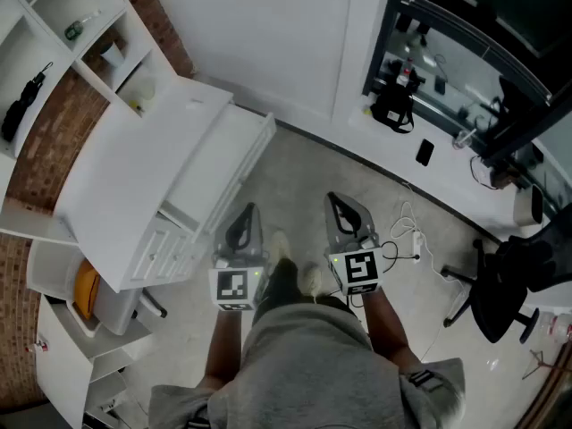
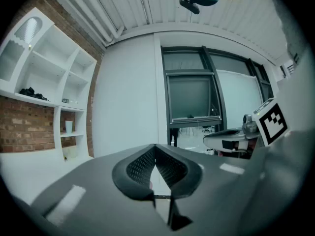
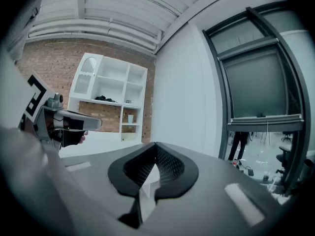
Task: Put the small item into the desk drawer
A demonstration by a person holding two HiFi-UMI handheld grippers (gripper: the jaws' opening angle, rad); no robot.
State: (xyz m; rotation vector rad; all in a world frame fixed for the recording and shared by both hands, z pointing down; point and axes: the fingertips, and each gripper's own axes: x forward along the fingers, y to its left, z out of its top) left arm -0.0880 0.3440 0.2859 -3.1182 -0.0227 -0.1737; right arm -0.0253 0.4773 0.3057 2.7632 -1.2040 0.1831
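Observation:
The white desk point(image 1: 134, 177) stands at the left in the head view, its drawer fronts point(image 1: 174, 248) closed on the near side. I cannot pick out a small item anywhere. My left gripper point(image 1: 246, 211) and right gripper point(image 1: 338, 199) are held side by side above the floor, right of the desk, pointing forward. In the left gripper view the left gripper point(image 2: 155, 146) has its tips touching with nothing between them. The right gripper point(image 3: 156, 144) in its own view is likewise shut and empty. Both look toward the wall and window, not at the desk.
A white shelf unit point(image 1: 54, 25) on the brick wall rises behind the desk. An orange object point(image 1: 87, 293) sits low beside the desk. Cables and a power strip point(image 1: 407, 239) lie on the floor at right, with a black office chair point(image 1: 509, 284) beyond.

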